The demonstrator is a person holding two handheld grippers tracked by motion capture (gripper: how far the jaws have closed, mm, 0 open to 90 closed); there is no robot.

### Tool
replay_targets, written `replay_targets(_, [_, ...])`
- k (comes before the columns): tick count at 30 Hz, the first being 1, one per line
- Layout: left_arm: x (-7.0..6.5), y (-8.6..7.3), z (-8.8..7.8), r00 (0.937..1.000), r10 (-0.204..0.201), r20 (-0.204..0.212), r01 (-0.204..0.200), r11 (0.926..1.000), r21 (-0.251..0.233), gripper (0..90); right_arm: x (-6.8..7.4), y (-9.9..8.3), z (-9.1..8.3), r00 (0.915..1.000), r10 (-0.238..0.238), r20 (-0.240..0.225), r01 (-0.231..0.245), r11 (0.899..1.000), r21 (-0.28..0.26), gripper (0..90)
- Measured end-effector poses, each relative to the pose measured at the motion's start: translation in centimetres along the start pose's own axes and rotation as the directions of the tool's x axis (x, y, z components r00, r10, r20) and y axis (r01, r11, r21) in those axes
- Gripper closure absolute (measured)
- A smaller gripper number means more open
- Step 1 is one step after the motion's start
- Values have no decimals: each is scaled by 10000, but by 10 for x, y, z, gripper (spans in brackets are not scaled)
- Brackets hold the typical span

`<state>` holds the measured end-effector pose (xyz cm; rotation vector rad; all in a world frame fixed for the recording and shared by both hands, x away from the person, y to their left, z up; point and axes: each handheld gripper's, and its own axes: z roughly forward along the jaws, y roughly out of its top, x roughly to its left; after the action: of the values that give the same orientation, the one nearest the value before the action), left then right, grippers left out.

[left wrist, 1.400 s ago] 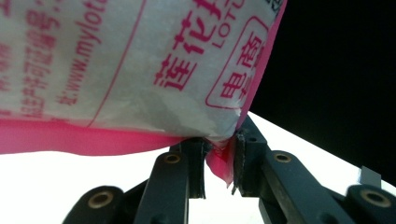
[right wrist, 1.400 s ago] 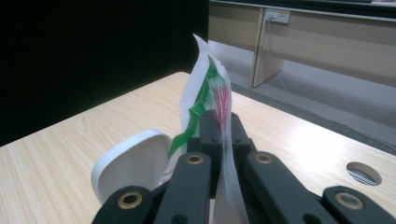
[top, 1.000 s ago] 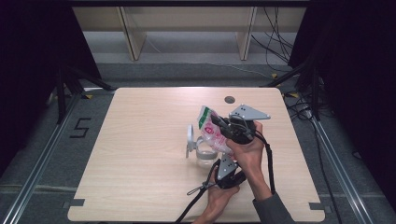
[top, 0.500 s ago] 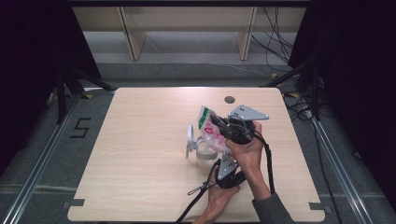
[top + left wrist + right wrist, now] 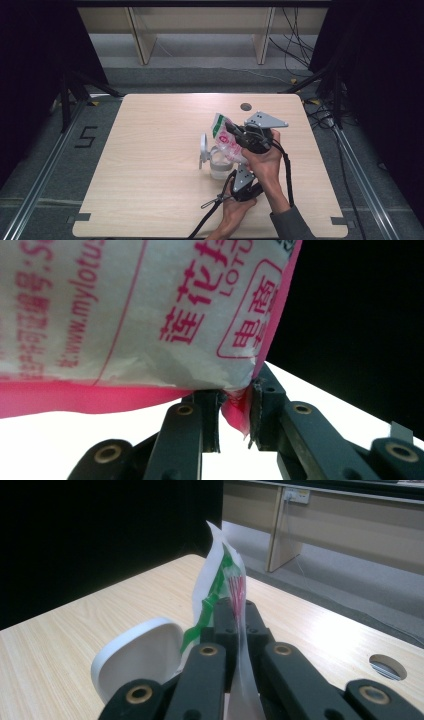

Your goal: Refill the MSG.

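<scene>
On the pale tabletop (image 5: 150, 150), we keep both claws clamped on the bag (image 5: 226, 140), tipping it above the open jar (image 5: 218, 165).

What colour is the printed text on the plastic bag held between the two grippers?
Pink-red print on the white plastic bag, with a pink bottom edge; the left gripper view shows it best.

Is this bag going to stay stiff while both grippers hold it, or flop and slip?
Likely floppy: the bag is thin, creased film, sagging between the left gripper and right gripper. Probably slippery, since the plastic looks glossy.
</scene>
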<state>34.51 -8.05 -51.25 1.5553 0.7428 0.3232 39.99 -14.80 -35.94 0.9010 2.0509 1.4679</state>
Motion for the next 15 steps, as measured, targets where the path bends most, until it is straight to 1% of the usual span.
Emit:
replay_targets(2, [0, 0, 0, 10000, -31, -45, 32, 10000, 38, 767, -1, 0, 1, 10000, -62, -65, 61, 9999, -104, 900])
replay_targets(3, [0, 0, 1, 10000, -43, 17, 43, 10000, -5, 767, -3, 0, 1, 9995, -326, 35, 327, 9994, -119, 900])
replay_targets(4, [0, 1, 1, 10000, -7, 0, 7, 10000, -20, 767, -2, 0, 1, 9995, -314, 54, 315, 9994, -135, 900])
replay_targets(5, [0, 1, 1, 10000, 40, -22, -40, 10000, -39, 767, -1, 1, 1, 9999, -157, 52, 158, 9999, -46, 900])
replay_targets(7, [1, 1, 1, 10000, 22, -17, -22, 10000, -78, 767, -1, 1, 1, 10000, -42, 57, 42, 9999, -104, 900])
replay_targets(8, [2, 1, 1, 10000, 26, -8, -26, 10000, -69, 766, -1, 1, 1, 10000, -56, -34, 55, 9999, -96, 900])
replay_targets(10, [2, 2, 1, 10000, 92, 14, -92, 10000, -35, 767, 0, 2, 1, 9999, -121, -15, 121, 9999, -73, 900])
replay_targets(11, [1, 2, 1, 10000, 73, 11, -73, 10000, -65, 767, 0, 2, 3, 9996, -269, -51, 268, 9995, -143, 899])
replay_targets(12, [2, 2, 1, 10000, 71, 8, -71, 9999, -82, 767, 0, 2, 3, 9995, -309, -5, 309, 9994, -137, 900])
replay_targets(14, [1, 2, 1, 10000, -13, -6, 13, 9999, -136, 767, 3, 2, 2, 9998, -189, 72, 188, 9998, 35, 899])
replay_targets(15, [1, 2, 1, 10000, -22, 25, 22, 9999, -126, 767, 3, 2, 2, 9998, -202, 34, 202, 9998, 70, 899])
